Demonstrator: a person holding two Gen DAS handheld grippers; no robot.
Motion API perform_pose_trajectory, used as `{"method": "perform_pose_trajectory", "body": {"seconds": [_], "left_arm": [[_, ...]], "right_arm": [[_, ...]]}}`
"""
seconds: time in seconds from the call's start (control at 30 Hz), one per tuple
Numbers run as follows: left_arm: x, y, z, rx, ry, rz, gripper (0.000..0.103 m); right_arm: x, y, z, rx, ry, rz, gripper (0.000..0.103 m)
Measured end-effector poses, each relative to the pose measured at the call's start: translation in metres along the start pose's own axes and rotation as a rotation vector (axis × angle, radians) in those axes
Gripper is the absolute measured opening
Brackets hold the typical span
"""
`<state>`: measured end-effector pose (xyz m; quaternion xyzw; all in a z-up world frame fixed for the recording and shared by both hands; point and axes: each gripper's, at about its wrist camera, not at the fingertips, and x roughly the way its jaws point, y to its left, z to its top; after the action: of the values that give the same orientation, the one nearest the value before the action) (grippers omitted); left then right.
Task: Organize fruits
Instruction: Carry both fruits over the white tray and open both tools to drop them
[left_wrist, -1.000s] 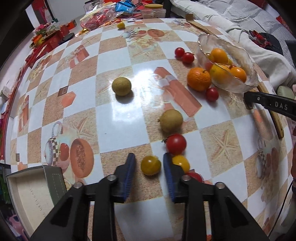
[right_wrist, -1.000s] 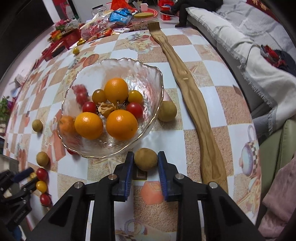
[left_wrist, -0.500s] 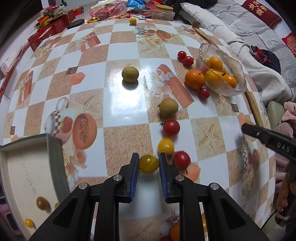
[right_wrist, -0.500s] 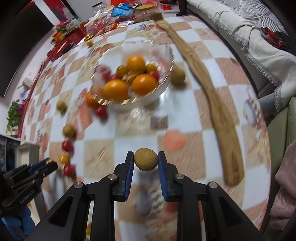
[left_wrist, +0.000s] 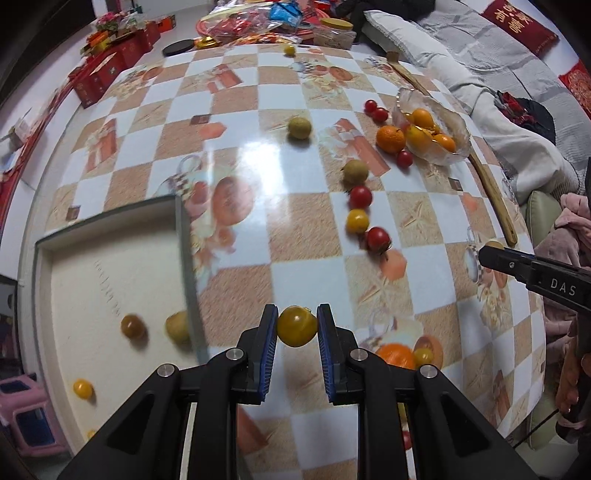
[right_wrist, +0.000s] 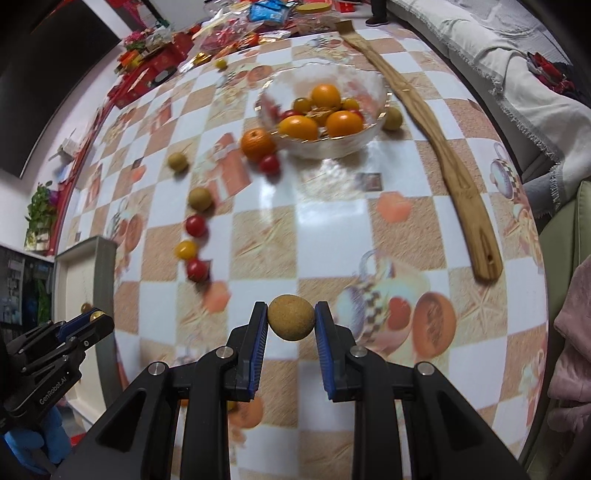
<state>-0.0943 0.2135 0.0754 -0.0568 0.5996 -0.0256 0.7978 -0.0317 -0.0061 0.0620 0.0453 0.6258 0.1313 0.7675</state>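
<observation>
Left gripper (left_wrist: 297, 326) clamped on yellow tomato (left_wrist: 296, 325), lifted off the table (left_wrist: 240, 155), lower centre of the left view; held just right of the box (left_wrist: 110, 236) wall, probably for a drop inside, since box already holds small fruit: brown one (left_wrist: 133, 326), tan one (left_wrist: 178, 327), tiny yellow one (left_wrist: 82, 388); blur there, so kinds not certain.

Right gripper (right_wrist: 291, 322) pinched on longan (right_wrist: 291, 322), also clear of the table, lower centre of the right view; pads on opposite sides at the widest part, so round fruit cannot roll out; likely bound for the same box, seen at the left edge of the right view.

Bowl (right_wrist: 376, 85) in upper centre of right view holds oranges (right_wrist: 325, 95) and small tomatoes, apparently the other sorting place; big fruit there, small fruit to box, as a guess.

Loose on the table, mid frame in left view: red tomato (left_wrist: 360, 196), yellow one (left_wrist: 357, 220), red one (left_wrist: 378, 238) in a line; two more longans (left_wrist: 355, 171) above; orange (left_wrist: 390, 139) touching or just beside the bowl; much sorting left.

Wooden stick (right_wrist: 436, 140) along the right side, out of the way.
</observation>
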Motion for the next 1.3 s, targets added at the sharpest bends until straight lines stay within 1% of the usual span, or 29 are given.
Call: {"method": "perform_pose_trajectory", "body": {"seconds": [0.2, 0.33, 0.47, 0.67, 0.8, 0.9, 1.07, 1.17, 1.3], "left_arm": [[-0.018, 0.035, -0.026, -0.053, -0.001, 0.035, 0.023], [-0.026, 0.067, -0.044, -0.123, 0.003, 0.059, 0.023], [-0.034, 0.099, -0.053, -0.182, -0.008, 0.093, 0.023], [-0.042, 0.147, -0.048, -0.239, -0.044, 0.148, 0.023], [-0.034, 0.177, -0.039, -0.265, -0.047, 0.191, 0.023], [-0.025, 0.191, -0.034, -0.272, -0.048, 0.212, 0.023], [-0.005, 0.208, -0.027, -0.270, -0.018, 0.237, 0.023], [0.006, 0.212, -0.025, -0.257, 0.003, 0.242, 0.023], [0.016, 0.212, -0.027, -0.240, 0.026, 0.249, 0.023]], "right_arm": [[-0.002, 0.040, -0.014, -0.069, 0.025, 0.025, 0.028], [0.001, 0.077, -0.021, -0.143, 0.045, 0.052, 0.028], [0.005, 0.115, -0.025, -0.206, 0.066, 0.081, 0.028], [0.013, 0.177, -0.018, -0.293, 0.076, 0.129, 0.028], [0.028, 0.216, -0.008, -0.319, 0.091, 0.157, 0.028], [0.045, 0.240, 0.000, -0.333, 0.113, 0.164, 0.028], [0.077, 0.268, 0.013, -0.326, 0.140, 0.156, 0.028], [0.097, 0.279, 0.019, -0.324, 0.164, 0.127, 0.028], [0.112, 0.287, 0.024, -0.331, 0.178, 0.090, 0.028]]}}
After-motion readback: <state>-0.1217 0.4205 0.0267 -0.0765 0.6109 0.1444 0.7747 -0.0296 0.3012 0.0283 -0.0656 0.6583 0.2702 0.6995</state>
